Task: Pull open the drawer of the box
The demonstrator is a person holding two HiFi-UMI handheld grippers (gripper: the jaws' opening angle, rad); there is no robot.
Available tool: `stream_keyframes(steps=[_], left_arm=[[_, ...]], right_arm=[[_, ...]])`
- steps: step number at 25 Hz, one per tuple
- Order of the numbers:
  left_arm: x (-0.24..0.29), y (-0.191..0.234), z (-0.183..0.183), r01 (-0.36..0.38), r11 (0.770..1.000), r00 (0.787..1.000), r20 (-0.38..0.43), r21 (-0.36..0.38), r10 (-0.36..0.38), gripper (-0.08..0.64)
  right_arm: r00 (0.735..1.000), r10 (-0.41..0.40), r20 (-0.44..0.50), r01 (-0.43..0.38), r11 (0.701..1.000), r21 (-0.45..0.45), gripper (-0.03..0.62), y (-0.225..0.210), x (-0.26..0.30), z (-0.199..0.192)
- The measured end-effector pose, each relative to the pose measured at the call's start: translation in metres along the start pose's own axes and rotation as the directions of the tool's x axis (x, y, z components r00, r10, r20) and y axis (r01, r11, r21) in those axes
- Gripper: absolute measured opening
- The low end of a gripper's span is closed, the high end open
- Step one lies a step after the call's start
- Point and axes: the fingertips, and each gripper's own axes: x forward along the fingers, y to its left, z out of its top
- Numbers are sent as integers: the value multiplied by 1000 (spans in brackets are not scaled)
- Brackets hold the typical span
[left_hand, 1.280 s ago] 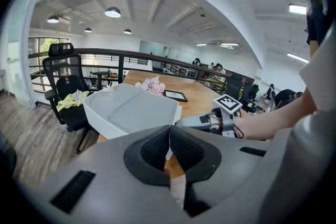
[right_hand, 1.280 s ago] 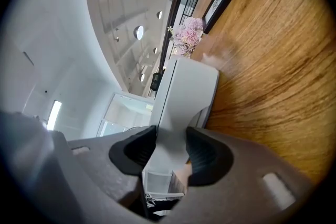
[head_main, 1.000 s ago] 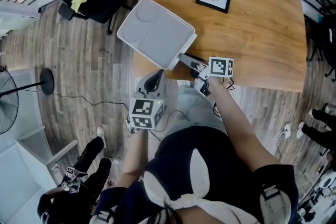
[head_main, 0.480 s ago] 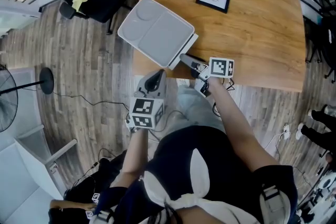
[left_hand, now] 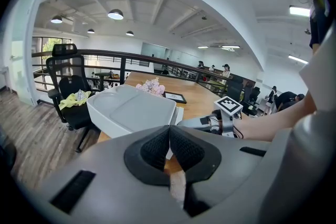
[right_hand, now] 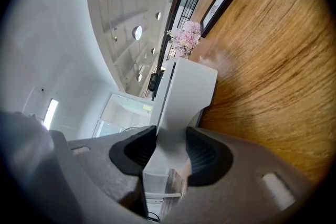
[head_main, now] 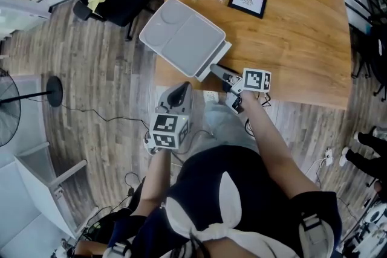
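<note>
Checking the grip first: the right tongs (right_hand: 170, 137) are clamped on the white pull tab (right_hand: 176, 113) of the drawer (head_main: 221, 52), both dark pads pressed against its sides. The left tongs (left_hand: 169, 131) are closed pad to pad with nothing between them, hanging off the near edge of the wooden table (head_main: 290, 27) and touching nothing.

The shallow white plastic box (head_main: 181, 36) sits on the table's near-left corner, set diagonally, with its far-left corner overhanging the edge. Its long axis runs from upper left to lower right in the head view. The drawer leaves from the lower-right end, straight toward the right tongs and my body. I judge the pull must run back along that diagonal, in line with the tongs' own axis. The right hand is the nearer one and is already on the work. The left tongs are near the box's near side and could brace it if it slides.

Contact at the tab is confirmed only in the right gripper view; the head view cannot resolve it. The head view alone shows the drawer front standing slightly proud of the box body. The left gripper view adds the moulded recess in the box top and the right tongs seen from the side.
</note>
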Motion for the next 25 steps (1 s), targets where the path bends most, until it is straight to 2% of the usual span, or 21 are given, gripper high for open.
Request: stream_keyframes(steps=[25], left_arm=[[-21,-16,-16,5,1000,1000,-8,-4,-5,18]], right_arm=[[999,-23,31,23,1000,0,173,-3,-25,-12]])
